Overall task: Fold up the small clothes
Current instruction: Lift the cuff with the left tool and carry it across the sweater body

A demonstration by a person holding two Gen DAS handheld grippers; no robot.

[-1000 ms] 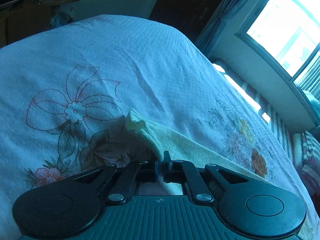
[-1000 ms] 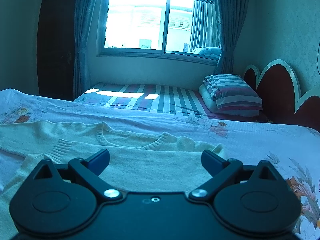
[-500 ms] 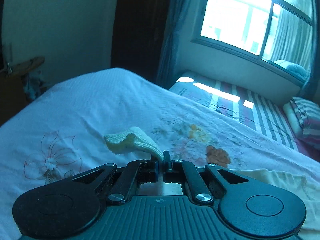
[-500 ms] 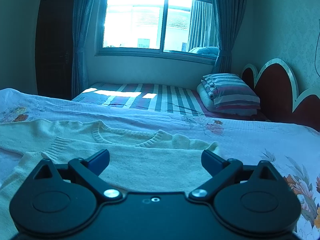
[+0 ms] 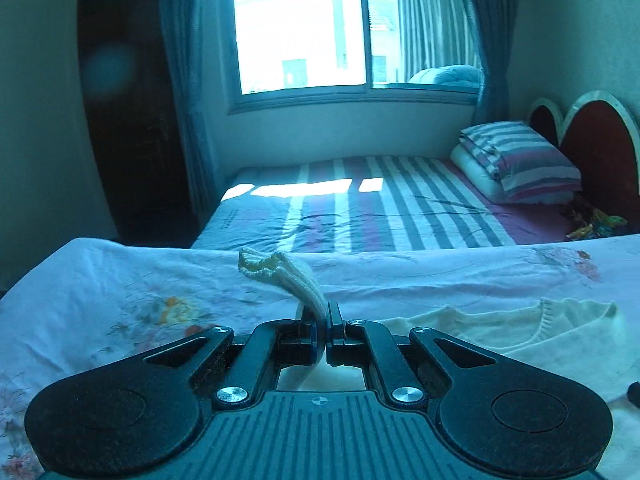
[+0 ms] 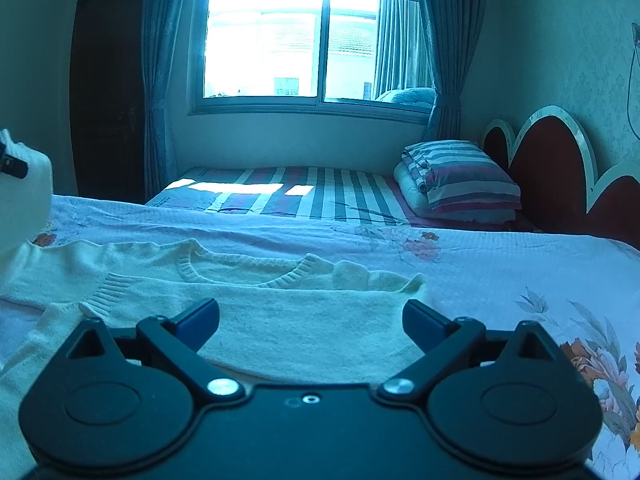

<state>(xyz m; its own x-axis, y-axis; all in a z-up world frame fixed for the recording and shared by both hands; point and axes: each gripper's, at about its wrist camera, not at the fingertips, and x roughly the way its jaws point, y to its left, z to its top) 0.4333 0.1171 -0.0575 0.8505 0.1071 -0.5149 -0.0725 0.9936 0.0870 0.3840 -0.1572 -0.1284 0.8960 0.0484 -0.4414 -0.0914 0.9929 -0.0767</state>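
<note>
A cream knit sweater (image 6: 280, 304) lies flat on the floral bedspread (image 6: 500, 264), neck toward the window. My left gripper (image 5: 324, 316) is shut on the sweater's sleeve (image 5: 292, 276), whose ribbed cuff sticks up past the jaws above the bed. The sweater's body (image 5: 540, 336) shows at the lower right of the left wrist view. My right gripper (image 6: 311, 316) hovers open over the sweater's body with nothing between its fingers. The lifted sleeve (image 6: 24, 196) and the left gripper's tip show at the far left edge of the right wrist view.
Behind the floral bed stands a second bed with a striped sheet (image 5: 380, 204) and a folded striped quilt (image 5: 520, 160) by a red headboard (image 6: 560, 172). A bright window (image 6: 304, 36) with curtains and a dark wardrobe (image 5: 128, 120) line the far wall.
My left gripper has risen and swung right with the sleeve, rolling level, so the sleeve now hangs lifted off the bed. The right gripper has stayed where it was, open.
</note>
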